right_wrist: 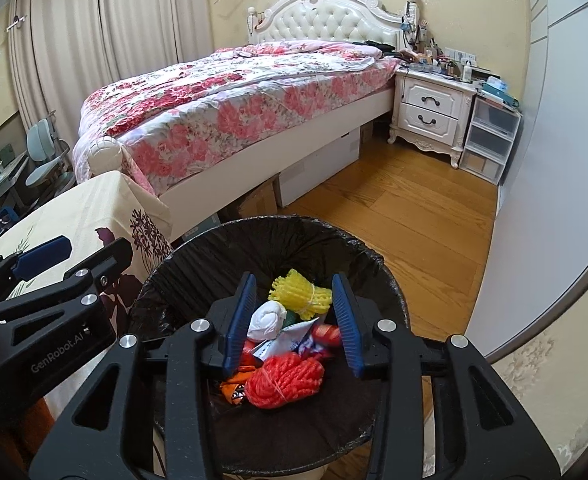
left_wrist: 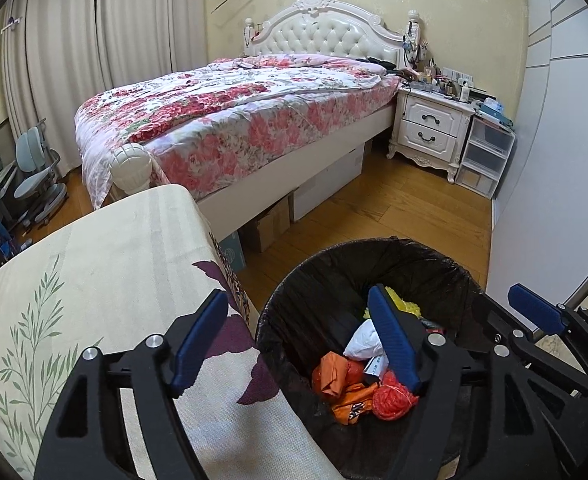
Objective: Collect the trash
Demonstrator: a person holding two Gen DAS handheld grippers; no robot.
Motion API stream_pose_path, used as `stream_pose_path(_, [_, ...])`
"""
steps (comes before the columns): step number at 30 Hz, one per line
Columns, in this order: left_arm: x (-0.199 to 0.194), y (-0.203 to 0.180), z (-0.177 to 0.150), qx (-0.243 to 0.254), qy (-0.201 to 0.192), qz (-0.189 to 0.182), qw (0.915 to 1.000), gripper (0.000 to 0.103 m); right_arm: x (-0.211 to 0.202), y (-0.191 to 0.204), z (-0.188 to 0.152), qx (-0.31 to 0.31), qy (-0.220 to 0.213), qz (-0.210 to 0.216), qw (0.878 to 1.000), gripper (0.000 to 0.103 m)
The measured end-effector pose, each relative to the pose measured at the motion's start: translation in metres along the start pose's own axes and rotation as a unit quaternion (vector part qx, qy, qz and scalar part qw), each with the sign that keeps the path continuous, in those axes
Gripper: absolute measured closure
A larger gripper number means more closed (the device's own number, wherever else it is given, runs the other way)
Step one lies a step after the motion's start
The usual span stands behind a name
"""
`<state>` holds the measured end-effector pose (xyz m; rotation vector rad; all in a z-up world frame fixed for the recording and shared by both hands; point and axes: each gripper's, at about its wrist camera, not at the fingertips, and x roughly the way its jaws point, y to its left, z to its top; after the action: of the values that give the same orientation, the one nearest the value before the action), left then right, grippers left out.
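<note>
A bin with a black liner (right_wrist: 213,256) stands on the wooden floor beside a cloth-covered table (left_wrist: 105,264). Inside it lie a yellow foam net (right_wrist: 300,294), a white crumpled wad (right_wrist: 267,318), a red foam net (right_wrist: 289,376) and orange wrappers (left_wrist: 334,376). My right gripper (right_wrist: 294,322) hangs over the bin mouth, open, with nothing pressed between its pads. My left gripper (left_wrist: 298,340) is open wide and straddles the table edge and the bin rim (left_wrist: 374,242), holding nothing. In the right wrist view, the left gripper's blue pad (right_wrist: 41,258) shows at the left.
A bed with a floral quilt (left_wrist: 233,112) fills the middle of the room, with boxes (left_wrist: 269,224) under it. A white nightstand (left_wrist: 430,128) and plastic drawers (left_wrist: 482,156) stand at the back right. A wardrobe wall (left_wrist: 554,184) runs along the right. Chairs (left_wrist: 37,172) stand far left.
</note>
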<state>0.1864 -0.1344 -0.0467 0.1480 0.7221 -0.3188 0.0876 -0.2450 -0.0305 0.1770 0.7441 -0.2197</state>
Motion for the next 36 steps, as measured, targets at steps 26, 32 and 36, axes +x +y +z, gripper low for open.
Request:
stream_pose_path(26, [-0.044, 0.033, -0.019, -0.024, -0.029, 0.055, 0.9978, 0.016, -0.04, 0.003, -0.011, 0.003, -0.028, -0.05, 0.998, 0.007])
stream_pose_path(32, [-0.062, 0.043, -0.033, -0.029, -0.026, 0.061, 0.9974, 0.016, -0.059, 0.011, -0.024, 0.001, -0.029, -0.038, 0.999, 0.005])
stream_pose_path(36, [-0.077, 0.05, -0.042, -0.037, -0.027, 0.061, 0.9971, 0.015, -0.072, 0.019, -0.033, -0.008, -0.029, -0.031, 0.999, 0.005])
